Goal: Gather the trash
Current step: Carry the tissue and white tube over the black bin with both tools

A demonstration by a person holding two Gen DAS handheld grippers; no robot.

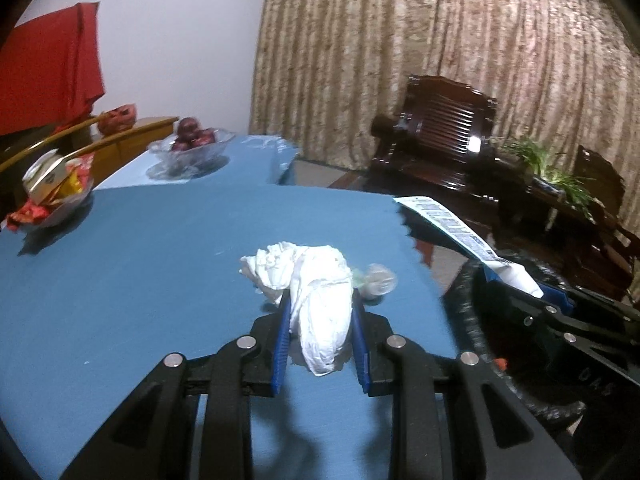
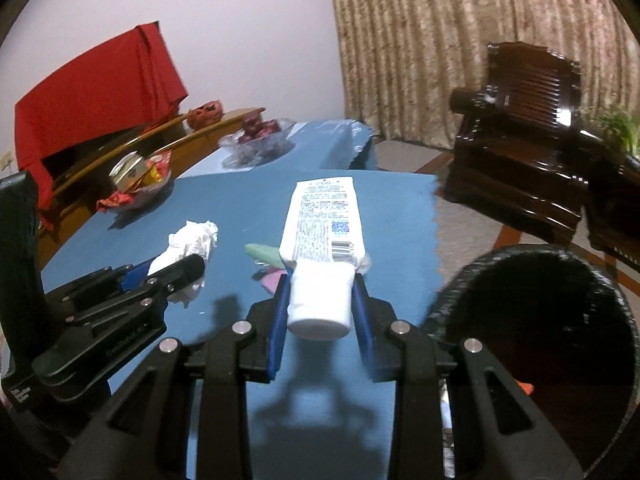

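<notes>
1. I have the left gripper (image 1: pixel 320 308) closed on a crumpled white tissue wad (image 1: pixel 308 280); the blue fingers (image 1: pixel 282 340) pinch its middle, and both ends stick out past them. The wad is lifted off the blue counter (image 1: pixel 140 272).
2. The right gripper (image 2: pixel 320 300) is clamped on the cap end of a white squeeze tube (image 2: pixel 322 220), label side up, flat end pointing away from me. The tube is clear of the counter, with its shadow below.
3. Edges: the counter's right edge is scalloped and runs just right of the tube. The black-lined trash bin (image 2: pixel 532 320) sits just beyond that edge, lower than the counter top, mouth open.
4. Open room: the blue surface is bare near and at centre. Left far side holds a snack bowl (image 1: pixel 52 196); farther back stands a glass bowl of red fruit (image 1: pixel 192 148).
5. Only the right view shows the full bin mouth, plus green and pink scraps (image 2: pixel 266 256) on the counter just left of the tube.
6. The left view shows only a slice of the bin rim, with the tube hanging over it. A small blurred clear item (image 1: pixel 378 280) sits just behind the wad; I can't tell what it is.
7. Past the counter at right: a dark wooden chair (image 1: pixel 440 136) and a curtain (image 1: pixel 400 40).
</notes>
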